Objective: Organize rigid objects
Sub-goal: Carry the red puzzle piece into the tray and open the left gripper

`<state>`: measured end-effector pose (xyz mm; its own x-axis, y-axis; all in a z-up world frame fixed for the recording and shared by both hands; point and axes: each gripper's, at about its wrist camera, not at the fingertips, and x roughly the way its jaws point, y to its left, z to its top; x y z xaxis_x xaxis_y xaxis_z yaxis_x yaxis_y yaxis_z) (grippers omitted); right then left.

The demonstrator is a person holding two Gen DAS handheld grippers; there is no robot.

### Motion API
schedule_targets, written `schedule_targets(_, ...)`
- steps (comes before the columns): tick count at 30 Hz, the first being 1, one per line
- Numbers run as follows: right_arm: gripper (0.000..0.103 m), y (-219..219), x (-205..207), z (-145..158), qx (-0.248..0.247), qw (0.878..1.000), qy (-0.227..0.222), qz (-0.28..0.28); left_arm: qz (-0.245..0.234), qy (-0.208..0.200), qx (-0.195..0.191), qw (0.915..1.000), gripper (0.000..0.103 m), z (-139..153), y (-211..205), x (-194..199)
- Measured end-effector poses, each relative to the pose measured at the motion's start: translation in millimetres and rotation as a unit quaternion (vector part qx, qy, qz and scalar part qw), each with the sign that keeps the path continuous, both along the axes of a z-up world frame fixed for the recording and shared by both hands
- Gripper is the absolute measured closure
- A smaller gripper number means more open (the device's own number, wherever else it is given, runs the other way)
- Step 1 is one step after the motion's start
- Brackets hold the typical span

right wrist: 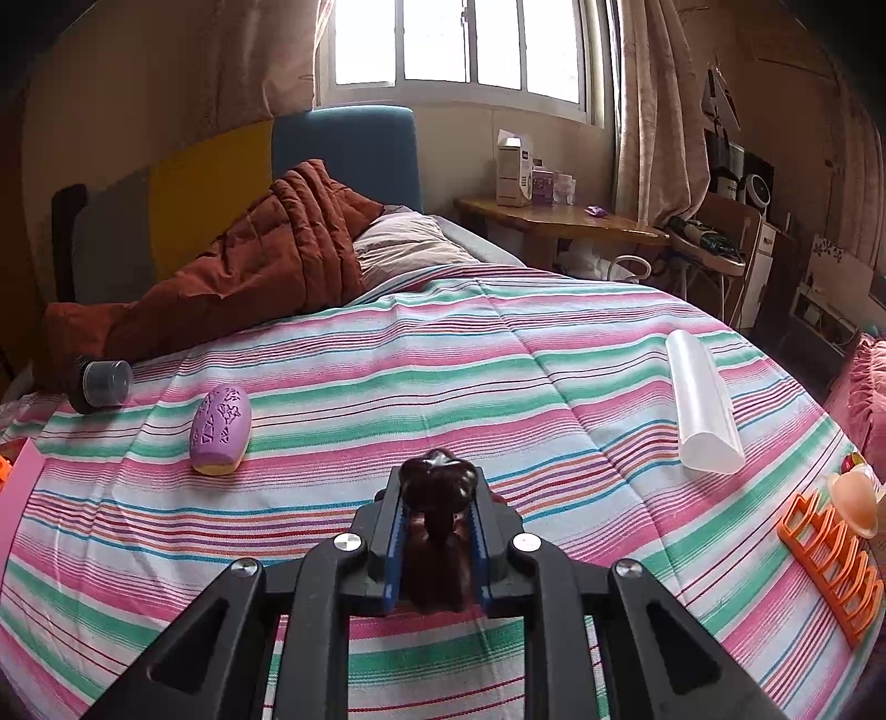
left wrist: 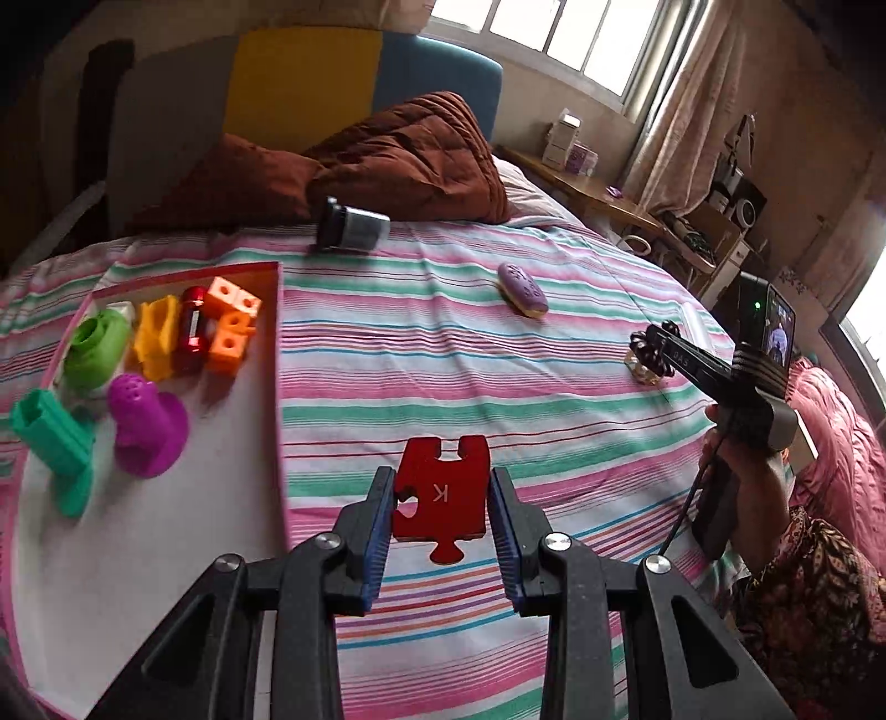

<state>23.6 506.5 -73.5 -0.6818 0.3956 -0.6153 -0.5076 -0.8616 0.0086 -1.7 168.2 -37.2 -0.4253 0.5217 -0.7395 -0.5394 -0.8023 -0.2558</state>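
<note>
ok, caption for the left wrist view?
Left hand-held gripper holding flat red K-marked puzzle piece above striped bedspread, beside pink-rimmed tray.

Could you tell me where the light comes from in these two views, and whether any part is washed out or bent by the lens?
Left wrist view: daylight from the window at upper right, its panes blown out; the bed's stripes bow, corners go black; the puzzle piece is sharp. Right wrist view: the window sits dead ahead, overexposed, so the dark bottle in the right gripper is backlit and lacks detail.
</note>
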Motion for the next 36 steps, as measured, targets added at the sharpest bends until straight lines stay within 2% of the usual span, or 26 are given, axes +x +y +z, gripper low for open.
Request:
schedule_targets(5, 0.085, -3, 0, 1, 0.007, 1.000, -0.004, -0.001, 0.048, 0.003, 0.006, 0.9988, 0.069, 3, -50, -6)
schedule_targets(19, 0.089, -22, 15, 8, 0.024, 1.000, 0.012, 0.016, 0.143, 0.000, -0.047, 0.9886, 0.071, -26, -142, -26)
schedule_targets(25, 0.089, -25, 16, 7, 0.023, 1.000, 0.006, 0.016, 0.160, 0.008, -0.066, 0.9848, 0.071, -32, -154, -31)
schedule_targets(31, 0.089, -25, 16, 5, 0.020, 1.000, 0.001, 0.015, 0.145, -0.003, -0.050, 0.9881, 0.071, -29, -153, -25)
schedule_targets(33, 0.089, -25, 16, 4, 0.019, 1.000, -0.001, 0.015, 0.131, -0.003, -0.062, 0.9895, 0.070, -30, -146, -23)
schedule_targets(36, 0.089, -26, 17, 4, 0.020, 1.000, -0.001, 0.016, 0.125, 0.018, -0.106, 0.9862, 0.070, -31, -135, -23)
